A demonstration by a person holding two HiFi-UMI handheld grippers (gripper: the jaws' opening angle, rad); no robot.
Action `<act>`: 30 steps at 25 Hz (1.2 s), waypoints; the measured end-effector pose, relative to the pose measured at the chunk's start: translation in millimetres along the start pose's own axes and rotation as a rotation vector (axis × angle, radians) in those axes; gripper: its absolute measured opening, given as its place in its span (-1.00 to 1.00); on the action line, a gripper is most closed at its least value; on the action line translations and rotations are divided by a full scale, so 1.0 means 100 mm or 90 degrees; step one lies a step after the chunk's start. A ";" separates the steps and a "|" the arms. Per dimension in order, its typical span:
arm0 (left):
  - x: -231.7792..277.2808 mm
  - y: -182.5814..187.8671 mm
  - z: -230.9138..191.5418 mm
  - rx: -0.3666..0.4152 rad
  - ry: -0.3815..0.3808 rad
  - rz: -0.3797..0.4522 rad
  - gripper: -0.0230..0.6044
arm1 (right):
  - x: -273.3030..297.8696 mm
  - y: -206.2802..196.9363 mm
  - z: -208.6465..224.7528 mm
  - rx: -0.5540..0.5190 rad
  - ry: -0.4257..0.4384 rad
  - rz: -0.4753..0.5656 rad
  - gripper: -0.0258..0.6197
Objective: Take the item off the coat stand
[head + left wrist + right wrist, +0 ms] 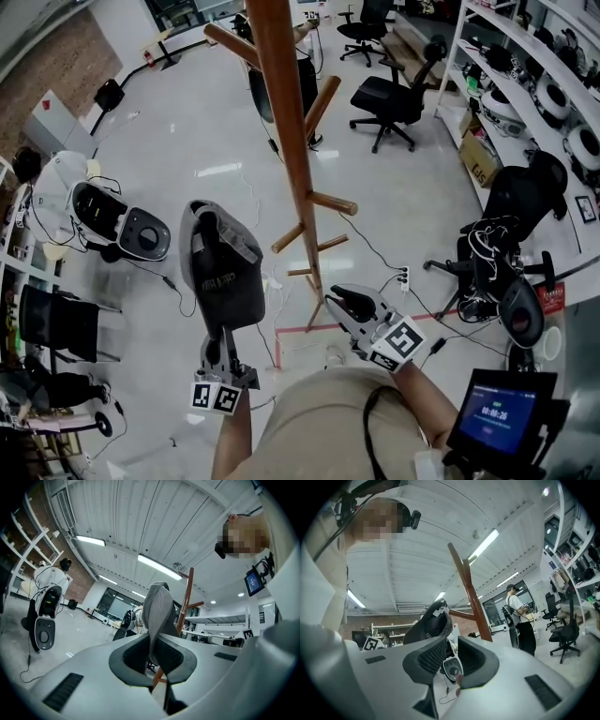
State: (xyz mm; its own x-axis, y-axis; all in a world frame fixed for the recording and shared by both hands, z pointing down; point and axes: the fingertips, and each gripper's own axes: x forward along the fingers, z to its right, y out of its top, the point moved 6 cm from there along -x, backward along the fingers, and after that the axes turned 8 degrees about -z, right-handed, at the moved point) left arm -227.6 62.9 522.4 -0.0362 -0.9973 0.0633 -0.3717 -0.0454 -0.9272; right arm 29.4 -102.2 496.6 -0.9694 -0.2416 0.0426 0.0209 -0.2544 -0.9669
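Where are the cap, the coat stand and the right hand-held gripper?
cap (225,272), head view, on its crown.
coat stand (281,112), head view, on its pole.
right hand-held gripper (345,300), head view, between its fingertips.

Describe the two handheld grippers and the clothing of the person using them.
The left gripper and right gripper share a light grey moulded body with dark, ribbed jaw pads. Each carries a white cube printed with black square markers: the left cube and the right cube. The person wears a beige top with a dark cord hanging across it.

Grey left claw (217,330), right claw (343,299), black-and-white marker cubes (214,397), beige shirt (319,427)
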 end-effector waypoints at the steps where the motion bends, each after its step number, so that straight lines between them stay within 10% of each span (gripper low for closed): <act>1: -0.01 -0.01 0.00 -0.001 0.000 0.002 -0.82 | 0.01 -0.01 0.00 -0.001 0.002 -0.001 -0.68; 30: 0.00 -0.09 0.05 -0.007 0.001 -0.012 -0.82 | -0.02 -0.07 0.04 0.035 0.015 -0.018 -0.68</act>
State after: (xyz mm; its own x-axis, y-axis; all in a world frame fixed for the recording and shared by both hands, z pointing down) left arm -219.6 63.0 529.4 -0.0307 -0.9963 0.0806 -0.3831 -0.0627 -0.9216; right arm 32.0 -104.2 504.5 -0.9752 -0.2119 0.0635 0.0059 -0.3119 -0.9501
